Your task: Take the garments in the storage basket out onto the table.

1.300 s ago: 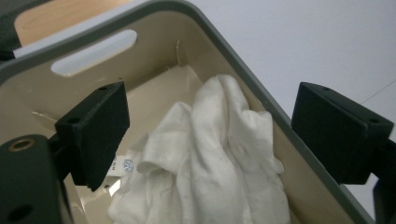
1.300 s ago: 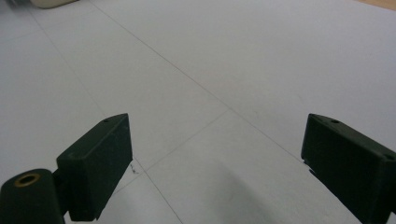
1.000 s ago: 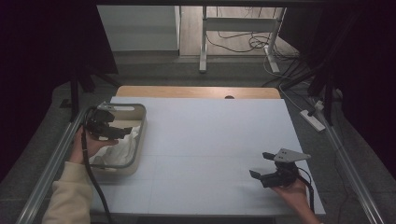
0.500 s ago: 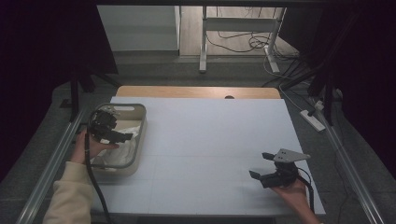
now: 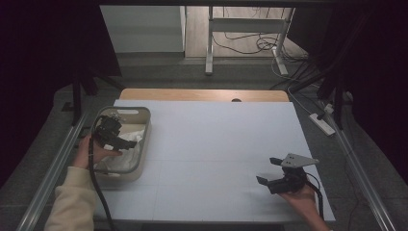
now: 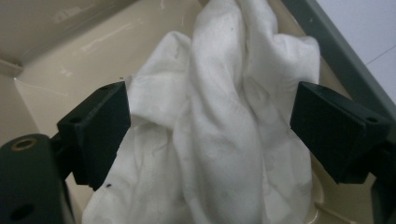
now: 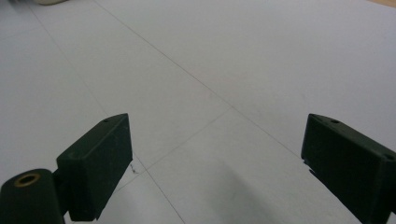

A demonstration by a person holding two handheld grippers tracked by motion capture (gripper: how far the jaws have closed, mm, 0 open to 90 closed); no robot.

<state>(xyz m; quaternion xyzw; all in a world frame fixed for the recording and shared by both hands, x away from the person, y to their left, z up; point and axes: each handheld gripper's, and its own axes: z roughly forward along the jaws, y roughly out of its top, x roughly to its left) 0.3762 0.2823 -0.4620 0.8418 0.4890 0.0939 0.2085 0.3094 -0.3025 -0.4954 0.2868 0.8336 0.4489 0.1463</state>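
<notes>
A crumpled white cloth [image 6: 219, 126] lies in a beige plastic tub [image 5: 139, 118] at the table's left edge. My left gripper [image 5: 126, 143] hangs over the tub, pointing down into it, and its jaws stand open on either side of the cloth [image 5: 127, 147] without closing on it. In the left gripper view the two black fingertips [image 6: 100, 130] straddle the raised fold of cloth. My right gripper [image 5: 269, 171] rests near the table's front right corner, open, with nothing between its fingertips [image 7: 95, 163] but the white table surface [image 7: 210, 93].
The tub's grey rim [image 6: 336, 56] runs close beside the cloth. A white sheet with faint grid lines covers the table [image 5: 216, 144], with a wooden strip [image 5: 202, 95] at the far edge. Metal rails [image 5: 53, 168] flank both sides. A power strip [image 5: 322, 123] lies right of the table.
My left gripper has shifted slightly toward the near side of the tub and lower over the cloth. The right gripper has stayed in place.
</notes>
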